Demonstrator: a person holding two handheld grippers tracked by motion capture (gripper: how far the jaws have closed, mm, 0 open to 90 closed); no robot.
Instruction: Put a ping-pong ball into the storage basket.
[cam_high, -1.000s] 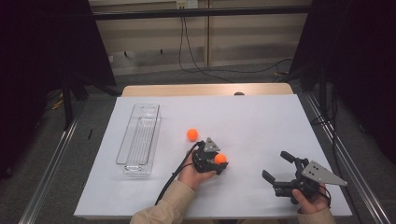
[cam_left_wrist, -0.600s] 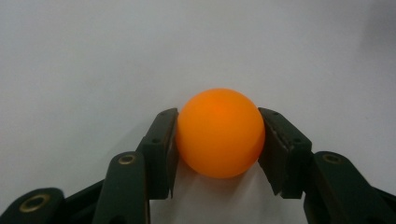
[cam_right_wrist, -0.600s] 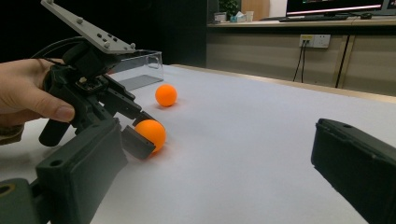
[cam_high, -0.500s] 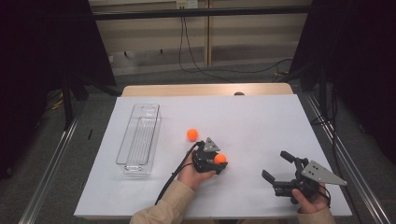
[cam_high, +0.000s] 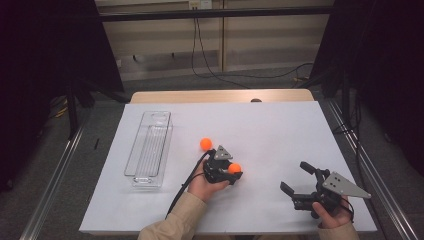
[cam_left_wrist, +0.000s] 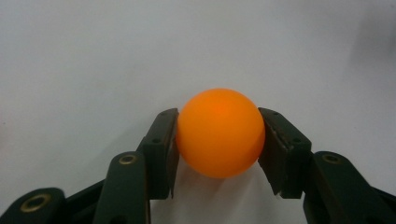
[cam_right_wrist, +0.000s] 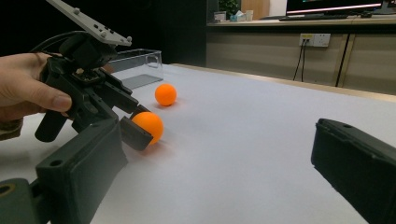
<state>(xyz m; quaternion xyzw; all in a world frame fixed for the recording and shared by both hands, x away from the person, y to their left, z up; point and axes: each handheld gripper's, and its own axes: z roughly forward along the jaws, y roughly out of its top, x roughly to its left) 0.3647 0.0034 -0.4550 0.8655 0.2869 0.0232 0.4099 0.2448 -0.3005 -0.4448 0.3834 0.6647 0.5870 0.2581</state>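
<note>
Plainly, the left gripper (cam_left_wrist: 219, 135) pinches a smooth, unmarked orange plastic ball (cam_left_wrist: 220, 133) low over the white table (cam_high: 280, 130); the right gripper (cam_high: 306, 186), jaws wide, holds nothing.

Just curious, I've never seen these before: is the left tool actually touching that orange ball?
Touching. In the left gripper view both black jaws of the left tool press against opposite sides of the orange ball, with no gap visible on either side.
</note>
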